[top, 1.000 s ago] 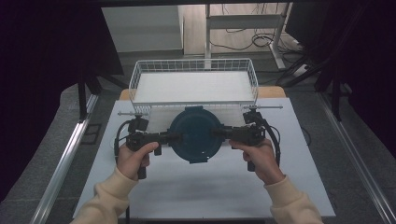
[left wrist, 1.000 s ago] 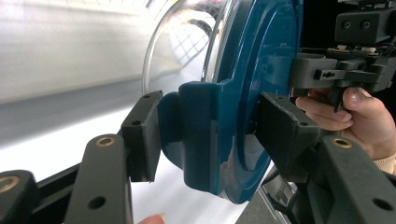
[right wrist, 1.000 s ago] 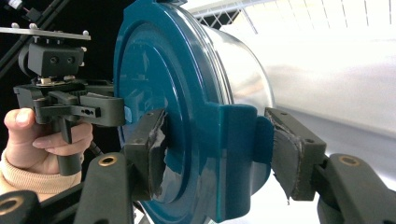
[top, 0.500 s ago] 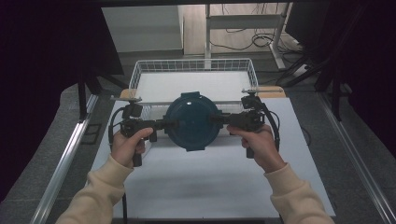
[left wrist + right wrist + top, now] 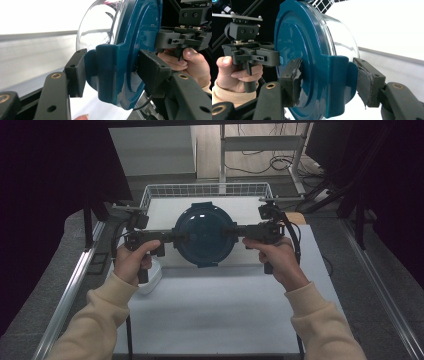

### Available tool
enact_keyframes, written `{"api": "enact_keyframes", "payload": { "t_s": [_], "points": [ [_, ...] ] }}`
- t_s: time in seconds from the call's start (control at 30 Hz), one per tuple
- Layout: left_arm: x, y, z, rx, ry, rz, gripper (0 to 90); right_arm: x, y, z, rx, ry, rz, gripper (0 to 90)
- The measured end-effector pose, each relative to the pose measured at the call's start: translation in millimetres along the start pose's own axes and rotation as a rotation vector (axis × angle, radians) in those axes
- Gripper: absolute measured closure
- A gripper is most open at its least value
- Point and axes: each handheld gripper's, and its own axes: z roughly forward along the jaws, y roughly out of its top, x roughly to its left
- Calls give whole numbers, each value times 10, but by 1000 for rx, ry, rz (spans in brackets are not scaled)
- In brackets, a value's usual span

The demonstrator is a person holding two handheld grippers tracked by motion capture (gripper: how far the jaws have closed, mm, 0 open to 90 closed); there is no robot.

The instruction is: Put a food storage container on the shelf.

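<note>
Round clear glass container with dark teal plastic lid (image 5: 205,234), left gripper (image 5: 176,238) fingers clamped on its nine o'clock tab, right gripper (image 5: 231,232) fingers clamped at three o'clock, white wire basket (image 5: 150,195) at twelve

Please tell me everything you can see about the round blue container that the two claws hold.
The container is a round clear bowl closed by a dark blue plastic lid with clip flaps at its rim. It is held up over the table, in front of the wire basket. The left claw and right claw each clamp one side flap.
</note>
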Motion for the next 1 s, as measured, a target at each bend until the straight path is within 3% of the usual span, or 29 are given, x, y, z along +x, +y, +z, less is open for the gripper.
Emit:
{"api": "enact_keyframes", "payload": {
  "t_s": [0.37,0.73,1.0],
  "points": [
    [-2,362,16,6,-12,-1,427,19,349,-31,3,-13,-9,426],
    [68,637,134,36,15,6,427,-222,568,59,0,13,27,427],
    [260,799,233,45,-8,-41,426,-331,722,151,7,-3,38,428]
  ]
}}
